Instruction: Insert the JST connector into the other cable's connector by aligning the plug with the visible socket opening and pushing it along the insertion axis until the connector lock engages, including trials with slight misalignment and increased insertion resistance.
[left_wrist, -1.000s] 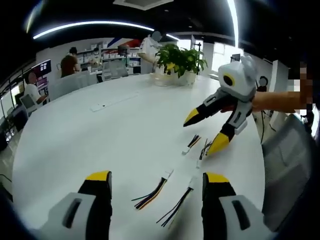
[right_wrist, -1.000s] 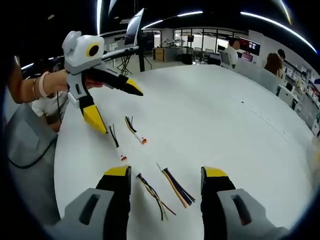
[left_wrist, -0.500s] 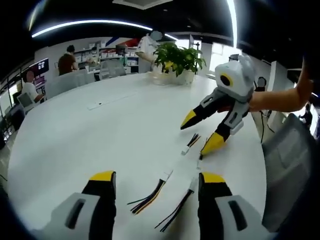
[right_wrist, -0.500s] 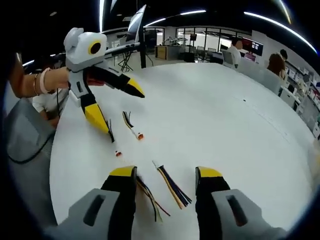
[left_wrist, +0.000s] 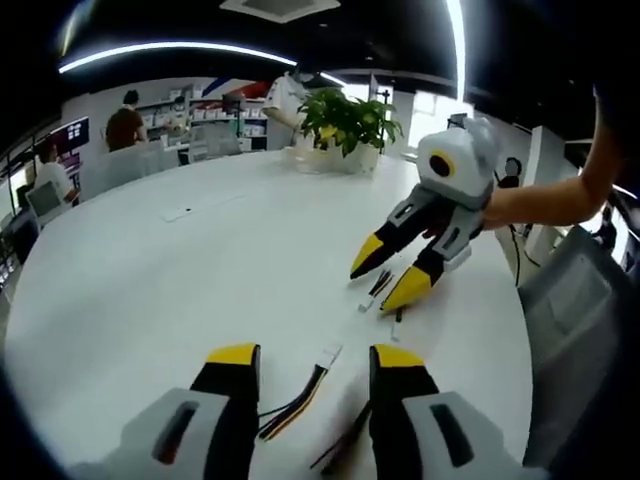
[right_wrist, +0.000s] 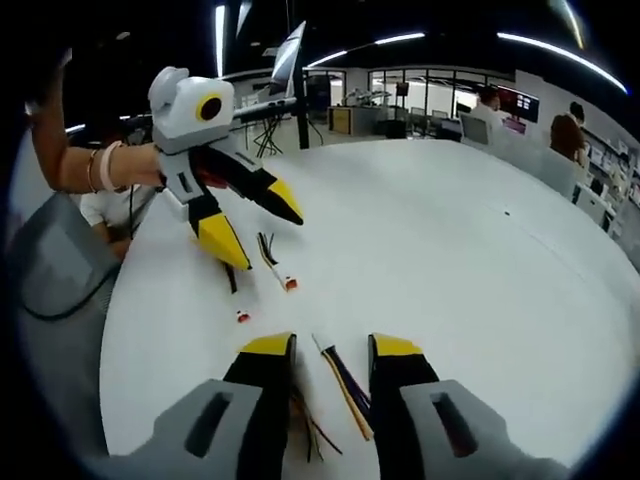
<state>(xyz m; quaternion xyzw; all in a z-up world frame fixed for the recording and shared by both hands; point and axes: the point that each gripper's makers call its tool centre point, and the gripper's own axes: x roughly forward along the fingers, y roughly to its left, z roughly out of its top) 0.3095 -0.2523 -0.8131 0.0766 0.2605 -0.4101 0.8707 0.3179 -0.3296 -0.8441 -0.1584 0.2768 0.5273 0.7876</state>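
Left gripper, jaws narrowed and empty, straddles a multicoloured wire bundle with white JST plug on the white round table — long axis pointing away; right gripper likewise over another cable.

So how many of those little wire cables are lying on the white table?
4. In the left gripper view: two near cables at that hand-held gripper's jaws, two farther ones beside the other hand-held gripper.
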